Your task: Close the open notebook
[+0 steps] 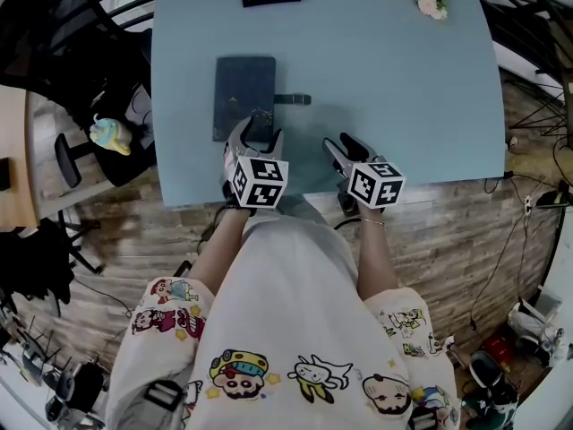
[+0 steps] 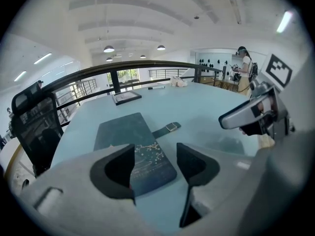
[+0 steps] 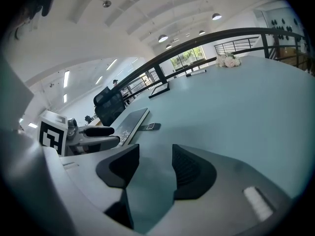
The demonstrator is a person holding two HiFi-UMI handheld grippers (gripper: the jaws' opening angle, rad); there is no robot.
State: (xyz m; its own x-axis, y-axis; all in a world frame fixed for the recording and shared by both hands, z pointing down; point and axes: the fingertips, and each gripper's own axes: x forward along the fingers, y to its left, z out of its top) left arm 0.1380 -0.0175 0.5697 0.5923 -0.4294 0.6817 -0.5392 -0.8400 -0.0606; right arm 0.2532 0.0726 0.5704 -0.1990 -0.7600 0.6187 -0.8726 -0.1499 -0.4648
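Both pairs of jaws stand spread and empty, the left gripper (image 1: 257,131) above the near end of the notebook (image 1: 243,88), the right gripper (image 1: 346,147) over the bench (image 1: 407,88) beside it, and the notebook already lies flat and shut there, so the closing looks done.

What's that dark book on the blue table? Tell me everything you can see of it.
The notebook is a slim rectangle with a dark blue-grey cover, pale speckles at its near end. It lies flat and closed on the blue table, near the left edge. A dark strap with a metal-looking clasp sticks out from its right side. The left gripper's open jaws stand over its near end, not pinching it.
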